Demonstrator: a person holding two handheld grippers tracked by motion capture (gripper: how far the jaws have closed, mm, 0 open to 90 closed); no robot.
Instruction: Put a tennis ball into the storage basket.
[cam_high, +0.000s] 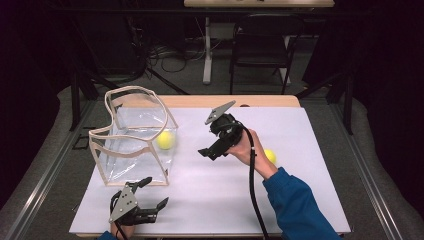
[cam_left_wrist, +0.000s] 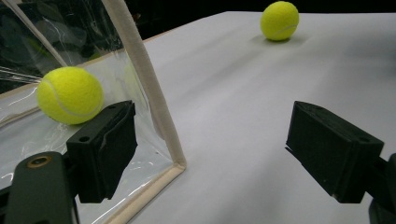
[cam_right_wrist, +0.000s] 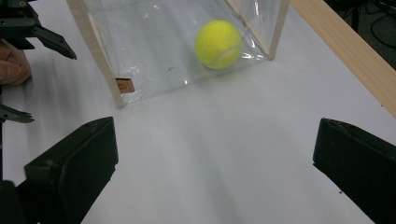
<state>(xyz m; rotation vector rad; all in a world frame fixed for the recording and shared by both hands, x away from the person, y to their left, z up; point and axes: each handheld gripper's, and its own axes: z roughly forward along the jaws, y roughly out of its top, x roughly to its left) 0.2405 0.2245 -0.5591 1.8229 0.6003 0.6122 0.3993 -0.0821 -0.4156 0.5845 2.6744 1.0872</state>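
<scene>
tennis ball (cam_high: 165, 140) inside clear bag (cam_high: 116, 150), both grippers' jaws wide, holding nothing

Bright tabletop, dark surroundings, soft shadows

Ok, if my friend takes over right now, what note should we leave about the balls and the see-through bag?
Left hand-held gripper: open, empty, at the near corner of the clear plastic bag with cream trim.
Right hand-held gripper: open, empty, raised over the white table cover beside the bag.
Done: one yellow tennis ball in the bag.
Left: the second yellow tennis ball lies loose on the cover behind the right hand; it probably goes in the bag next.
</scene>
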